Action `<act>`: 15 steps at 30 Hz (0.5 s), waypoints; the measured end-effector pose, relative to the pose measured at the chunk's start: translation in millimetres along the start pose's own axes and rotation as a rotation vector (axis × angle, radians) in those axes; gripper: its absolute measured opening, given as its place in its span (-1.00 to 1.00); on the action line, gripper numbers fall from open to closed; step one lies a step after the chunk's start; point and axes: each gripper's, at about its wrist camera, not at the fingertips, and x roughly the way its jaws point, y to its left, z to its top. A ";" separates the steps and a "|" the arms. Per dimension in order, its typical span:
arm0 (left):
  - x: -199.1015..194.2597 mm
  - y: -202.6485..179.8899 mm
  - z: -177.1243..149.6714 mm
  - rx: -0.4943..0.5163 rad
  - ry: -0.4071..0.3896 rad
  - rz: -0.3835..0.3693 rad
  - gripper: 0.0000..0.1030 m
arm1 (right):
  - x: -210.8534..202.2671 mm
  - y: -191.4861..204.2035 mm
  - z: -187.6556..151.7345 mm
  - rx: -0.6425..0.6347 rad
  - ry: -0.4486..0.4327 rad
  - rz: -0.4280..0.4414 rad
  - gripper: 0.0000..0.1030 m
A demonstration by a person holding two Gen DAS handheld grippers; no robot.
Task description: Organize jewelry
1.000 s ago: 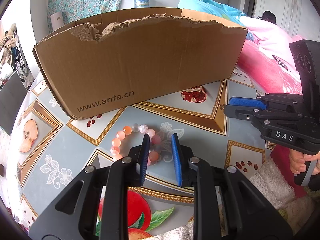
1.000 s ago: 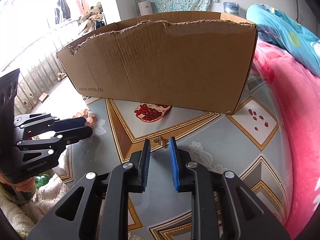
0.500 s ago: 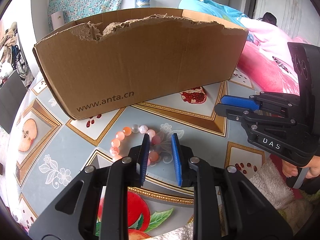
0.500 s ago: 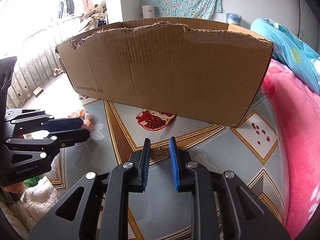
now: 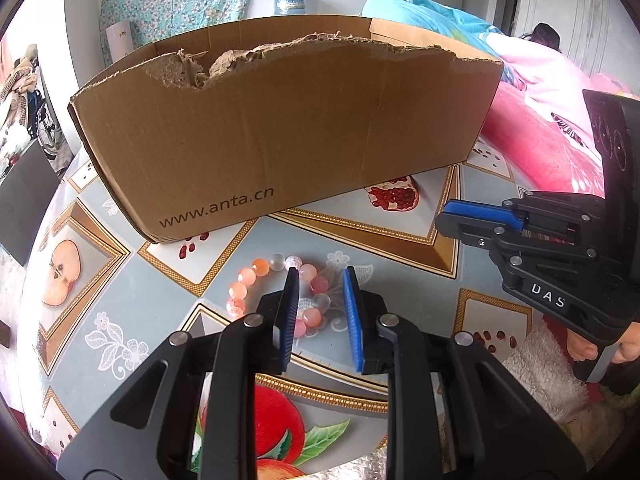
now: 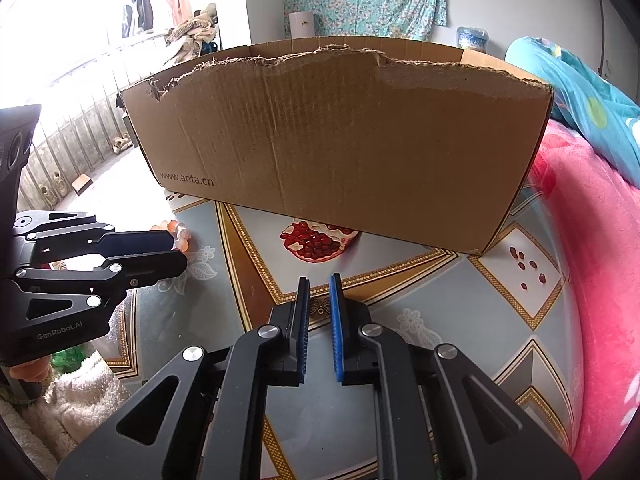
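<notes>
A bracelet of pink, orange and clear beads (image 5: 256, 276) lies on the patterned tablecloth in front of a torn cardboard box (image 5: 280, 132). My left gripper (image 5: 320, 276) sits low over the bracelet's right side, open, with a few beads showing in the gap between its blue pads; none is pressed. My right gripper (image 6: 319, 280) hangs over bare cloth further right, its jaws closing to a narrow gap with nothing between them. It shows at the right edge of the left wrist view (image 5: 448, 220). From the right wrist view, the left gripper (image 6: 176, 248) hides most of the bracelet (image 6: 178, 234).
The box (image 6: 340, 140) spans the back of the table (image 6: 460, 312), its top edge ragged and its inside hidden. A pink blanket (image 6: 592, 260) borders the table on the right. White fluffy fabric (image 5: 540, 372) lies at the near edge under a hand.
The right gripper's blue pads have drawn closer together, and it has shifted slightly. The left gripper and the bracelet have stayed as they were.
</notes>
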 end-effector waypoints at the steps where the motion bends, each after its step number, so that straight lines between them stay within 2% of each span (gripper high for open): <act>1: 1.0 -0.2 0.8 -0.005 0.008 0.005 -0.59 | -0.9 -0.7 0.3 0.004 0.003 0.009 -0.78; 8: 6.4 -2.0 6.5 -0.032 0.052 0.034 -0.59 | -7.4 -2.0 1.4 0.004 0.015 0.011 -0.64; 15: 11.5 -4.2 13.2 -0.052 0.086 0.058 -0.59 | -3.5 -0.6 2.0 0.024 0.056 0.012 -0.62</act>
